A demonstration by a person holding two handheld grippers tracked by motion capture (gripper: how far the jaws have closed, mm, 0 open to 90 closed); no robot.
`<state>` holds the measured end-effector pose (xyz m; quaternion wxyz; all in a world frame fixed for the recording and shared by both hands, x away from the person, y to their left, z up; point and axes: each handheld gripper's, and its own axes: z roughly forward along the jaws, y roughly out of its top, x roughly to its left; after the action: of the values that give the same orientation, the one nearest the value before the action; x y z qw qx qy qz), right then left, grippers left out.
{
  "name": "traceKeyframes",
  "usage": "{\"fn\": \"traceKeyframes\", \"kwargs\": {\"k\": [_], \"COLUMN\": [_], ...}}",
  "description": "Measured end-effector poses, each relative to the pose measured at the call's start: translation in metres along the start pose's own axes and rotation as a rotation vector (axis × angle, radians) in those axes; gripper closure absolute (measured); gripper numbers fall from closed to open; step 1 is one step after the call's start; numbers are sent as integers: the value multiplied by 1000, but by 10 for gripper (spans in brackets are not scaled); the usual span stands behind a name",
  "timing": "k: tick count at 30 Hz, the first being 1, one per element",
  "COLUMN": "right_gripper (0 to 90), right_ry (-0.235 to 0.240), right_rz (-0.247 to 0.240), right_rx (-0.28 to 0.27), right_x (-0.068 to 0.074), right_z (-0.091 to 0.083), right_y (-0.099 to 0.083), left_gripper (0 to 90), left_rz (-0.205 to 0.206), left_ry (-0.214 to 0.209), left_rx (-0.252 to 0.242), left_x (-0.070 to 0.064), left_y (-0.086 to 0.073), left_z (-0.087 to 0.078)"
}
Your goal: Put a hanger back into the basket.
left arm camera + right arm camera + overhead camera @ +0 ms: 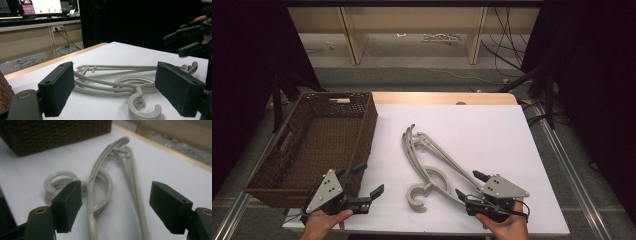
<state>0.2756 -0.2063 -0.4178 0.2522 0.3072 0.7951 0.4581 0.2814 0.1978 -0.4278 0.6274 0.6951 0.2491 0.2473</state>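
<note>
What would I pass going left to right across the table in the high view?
Brown wicker basket → left gripper → grey hangers → right gripper.

A lab: black curtains (242, 60), lit monitors (41, 6), loose floor cables (507, 45).

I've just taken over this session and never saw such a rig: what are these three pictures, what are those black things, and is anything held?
A person holds a two-jaw tool in each hand. The high view looks down on the white table: left gripper, right gripper, both open and holding nothing. Between them lies a stack of grey hangers; a brown woven basket stands at the left. The other two pictures come from cameras riding on each gripper, looking between its black pads at the hangers.
</note>
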Motion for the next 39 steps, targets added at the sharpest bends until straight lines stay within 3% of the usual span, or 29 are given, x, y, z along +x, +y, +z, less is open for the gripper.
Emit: {"fn": "traceKeyframes", "kwargs": {"k": [1,3,4,5,6,7,12,22,27,29,36,39], "right_gripper": [273,304,318,318,325,332,380,454,489,514,622,653], "right_ry": [0,43,54,54,65,71,109,135,133,147,157,158], "right_rz": [0,-29,-44,-44,-76,-93,-96,-98,-96,-85,-121,-102], "right_rx": [0,101,140,140,211,235,343,413,418,457,486,525], "right_x": [0,4,6,6,9,9,11,12,14,14,13,14], "right_z": [0,9,12,12,20,22,35,48,56,58,74,75], "right_y": [0,-1,-1,-1,-2,-3,-5,-6,-8,-7,-7,-6], "left_gripper": [158,158,158,158,158,158,158,159,159,159,159,160], "left_rz": [0,-8,-10,-10,-5,-5,-2,-7,-7,1,-4,-3], "left_ry": [0,1,1,1,1,1,0,-2,-3,-3,-4,-3], "left_rx": [0,1,-1,-1,-3,-3,-2,-4,-1,2,1,-1], "left_x": [0,-1,-1,-1,0,0,0,-1,-2,-1,-2,-1], "left_y": [0,-1,0,0,0,0,0,0,0,0,0,0], "left_z": [0,1,1,1,0,0,0,0,0,0,0,0]}}
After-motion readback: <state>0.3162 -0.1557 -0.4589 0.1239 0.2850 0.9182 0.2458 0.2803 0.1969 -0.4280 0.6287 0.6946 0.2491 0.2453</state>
